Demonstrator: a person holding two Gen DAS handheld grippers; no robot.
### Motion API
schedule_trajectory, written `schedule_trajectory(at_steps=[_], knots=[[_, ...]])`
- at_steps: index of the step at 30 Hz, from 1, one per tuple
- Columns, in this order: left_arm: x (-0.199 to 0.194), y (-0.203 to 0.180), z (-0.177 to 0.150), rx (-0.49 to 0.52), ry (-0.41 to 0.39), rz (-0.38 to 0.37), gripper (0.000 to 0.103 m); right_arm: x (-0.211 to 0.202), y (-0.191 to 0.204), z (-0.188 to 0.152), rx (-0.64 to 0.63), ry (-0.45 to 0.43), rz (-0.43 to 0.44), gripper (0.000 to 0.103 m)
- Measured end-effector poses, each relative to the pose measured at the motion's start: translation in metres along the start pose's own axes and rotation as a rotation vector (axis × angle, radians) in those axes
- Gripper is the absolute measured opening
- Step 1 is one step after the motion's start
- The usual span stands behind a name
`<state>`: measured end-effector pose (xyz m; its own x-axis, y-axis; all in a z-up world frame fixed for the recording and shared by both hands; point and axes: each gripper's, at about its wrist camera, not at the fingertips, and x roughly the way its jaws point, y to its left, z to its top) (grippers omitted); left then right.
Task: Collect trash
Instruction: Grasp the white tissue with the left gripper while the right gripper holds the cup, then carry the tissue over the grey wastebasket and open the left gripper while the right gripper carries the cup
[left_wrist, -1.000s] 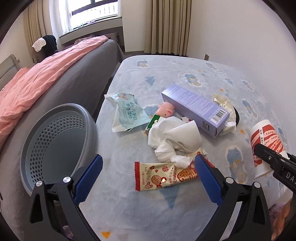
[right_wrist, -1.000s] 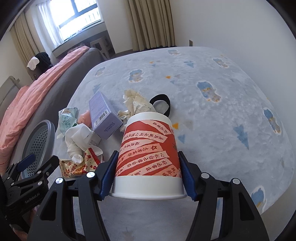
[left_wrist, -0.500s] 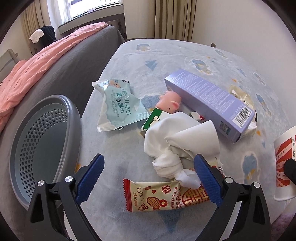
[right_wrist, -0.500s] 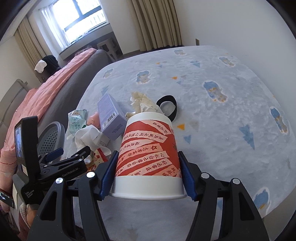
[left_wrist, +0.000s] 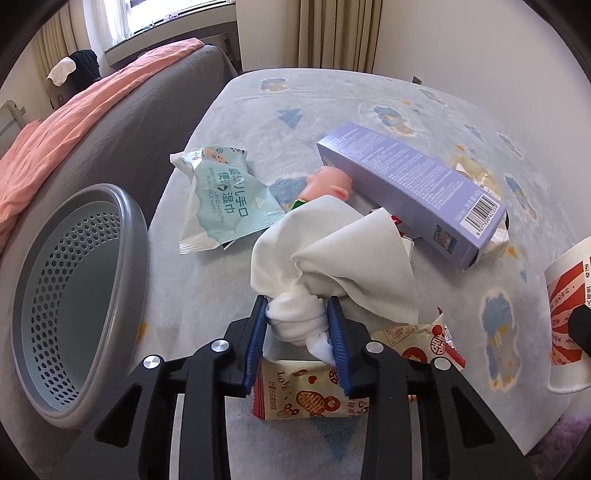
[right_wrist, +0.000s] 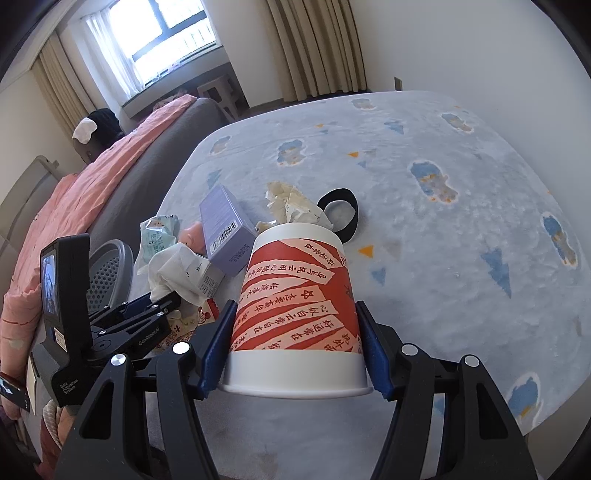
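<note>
crumpled white tissue (left_wrist: 325, 273) pinched at its twisted tail between the blue pads of the left tool (left_wrist: 298, 332), clamped tight on the wad, low over the carpet (left_wrist: 332, 96). snack wrapper (left_wrist: 306, 391) right beneath that tool, wet-wipes packet (left_wrist: 225, 199) ahead and left, purple box (left_wrist: 413, 184) ahead and right. right tool (right_wrist: 295, 347) gripping an upturned red-and-white paper cup (right_wrist: 299, 299), jaws partly spread around its wall. grasp step looks done; next likely a lift and swing left to the grey perforated bin (left_wrist: 77, 295), lying just left of the left tool with its mouth facing it. open carpet between tissue and bin; rim to clear, loose tissue folds liable to snag the wrapper.
</note>
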<state>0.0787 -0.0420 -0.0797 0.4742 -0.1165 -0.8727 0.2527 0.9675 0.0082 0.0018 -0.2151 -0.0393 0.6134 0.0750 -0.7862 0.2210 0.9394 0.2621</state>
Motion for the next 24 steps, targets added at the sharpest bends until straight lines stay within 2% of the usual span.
schedule_trajectory(at_steps=[6, 12, 17, 24], knots=[[-0.025, 0.01, -0.001, 0.004, -0.07, 0.035, 0.032, 0.002, 0.006, 0.001, -0.014, -0.007, -0.018, 0.061], [-0.06, 0.03, 0.002, 0.0, -0.159, 0.067, 0.032, 0.006, 0.03, 0.005, -0.062, -0.004, -0.028, 0.061], [-0.08, 0.067, 0.002, -0.029, -0.205, 0.102, 0.032, 0.01, 0.074, 0.011, -0.144, -0.008, -0.016, 0.061], [-0.086, 0.137, -0.004, -0.091, -0.208, 0.177, 0.032, 0.026, 0.15, 0.017, -0.245, -0.02, 0.056, 0.061]])
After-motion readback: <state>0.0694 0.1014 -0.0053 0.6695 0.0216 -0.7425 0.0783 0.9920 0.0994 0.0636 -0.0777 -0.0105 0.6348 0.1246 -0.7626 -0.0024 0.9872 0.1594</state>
